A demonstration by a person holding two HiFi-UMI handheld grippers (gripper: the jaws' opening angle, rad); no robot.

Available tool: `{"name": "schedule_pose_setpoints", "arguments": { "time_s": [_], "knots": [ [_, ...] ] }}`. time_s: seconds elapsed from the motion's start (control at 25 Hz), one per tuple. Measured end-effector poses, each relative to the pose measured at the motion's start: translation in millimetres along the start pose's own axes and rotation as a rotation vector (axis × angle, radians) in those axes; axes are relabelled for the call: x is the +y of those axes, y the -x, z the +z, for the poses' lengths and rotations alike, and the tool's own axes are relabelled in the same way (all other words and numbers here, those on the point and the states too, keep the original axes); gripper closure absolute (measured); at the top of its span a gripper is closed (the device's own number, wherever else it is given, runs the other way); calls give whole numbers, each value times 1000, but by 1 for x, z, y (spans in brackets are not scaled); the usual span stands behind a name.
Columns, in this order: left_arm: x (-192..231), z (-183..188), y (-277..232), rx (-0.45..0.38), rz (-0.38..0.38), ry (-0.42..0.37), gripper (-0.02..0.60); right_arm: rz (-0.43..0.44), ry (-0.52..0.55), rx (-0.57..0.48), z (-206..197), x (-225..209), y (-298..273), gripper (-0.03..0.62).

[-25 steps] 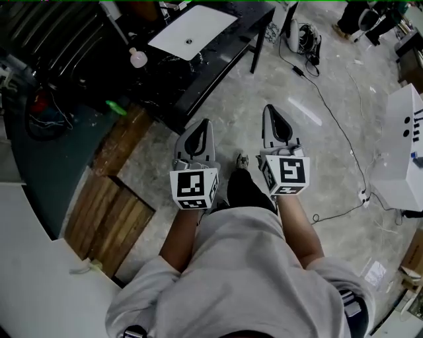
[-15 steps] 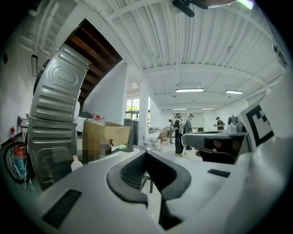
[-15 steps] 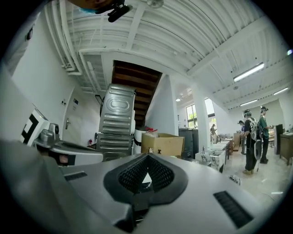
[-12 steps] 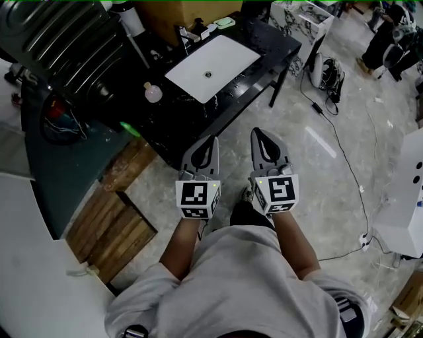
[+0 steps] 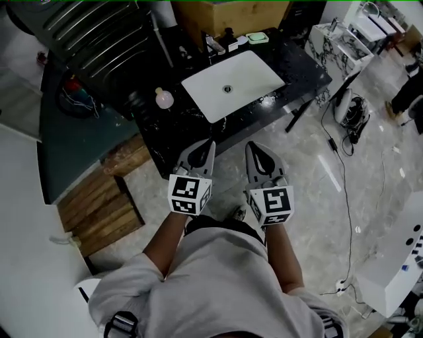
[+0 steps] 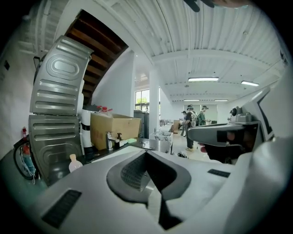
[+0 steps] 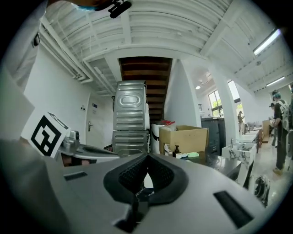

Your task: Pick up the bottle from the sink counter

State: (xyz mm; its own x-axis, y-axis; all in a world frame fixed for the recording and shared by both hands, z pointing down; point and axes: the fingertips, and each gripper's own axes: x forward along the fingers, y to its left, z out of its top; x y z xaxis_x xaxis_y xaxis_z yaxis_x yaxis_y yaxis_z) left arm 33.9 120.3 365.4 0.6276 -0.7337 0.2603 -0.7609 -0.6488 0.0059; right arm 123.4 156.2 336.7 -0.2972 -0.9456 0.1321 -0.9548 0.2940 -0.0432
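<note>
Black speckled stone makes up the long sink counter [image 5: 182, 129], the largest thing before us, its near edge just ahead of both tips. Tall grey ribbed sheet-metal panels [image 5: 99, 33] lean beyond it, ahead and left of the left tongs, with a brown cardboard box [image 5: 231, 14] at the counter's far side, straight ahead. A white rectangular basin [image 5: 254, 71] is let into the top, ahead of the gap between the two tools.

We carry the left tongs [image 5: 209, 144] and the right tongs [image 5: 251, 146] side by side, close to the body and pointing nearly level at the counter. Each tool's own view shows its jaws pressed together with nothing in them, left [image 6: 147, 154] and right [image 7: 147, 157] alike. We judge this a carrying posture for the approach: closed jaws snag nothing, and neither tool has any reason to open until it is beside its target.

Smallest is that target, a round pale pink plastic bottle [image 5: 163, 99] with a light cap. It stands upright on the counter's left part, between the basin and the metal panels, ahead and a little left of the left tongs and well apart from them. The left gripper view shows it low at the left [image 6: 74, 163]. Standing free and upright, it looks easiest for the left tongs to take from the side, once opened.
</note>
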Motion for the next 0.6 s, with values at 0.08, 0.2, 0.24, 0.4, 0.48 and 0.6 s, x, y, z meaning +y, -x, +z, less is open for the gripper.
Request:
{"name": "schedule_pose_setpoints", "arguments": {
  "time_s": [0.08,0.2,0.24,0.4,0.48,0.6],
  "knots": [
    [6,0,-9,11,25,6,568,28,-15,12,-4,-5,-10,585],
    [17,-5,-14,36,59,3,568,75,-36,21,-9,-5,-23,585],
    [21,-7,-15,44,73,2,568,90,-41,21,-11,-5,-28,585],
    [43,-12,-20,62,137,30,568,148,-52,43,-15,-3,-51,585],
    [54,-18,-26,68,162,61,568,180,-35,66,-19,2,-59,585],
    [67,-23,-37,64,186,87,568,230,6,103,-26,10,-72,585]
  ]
}}
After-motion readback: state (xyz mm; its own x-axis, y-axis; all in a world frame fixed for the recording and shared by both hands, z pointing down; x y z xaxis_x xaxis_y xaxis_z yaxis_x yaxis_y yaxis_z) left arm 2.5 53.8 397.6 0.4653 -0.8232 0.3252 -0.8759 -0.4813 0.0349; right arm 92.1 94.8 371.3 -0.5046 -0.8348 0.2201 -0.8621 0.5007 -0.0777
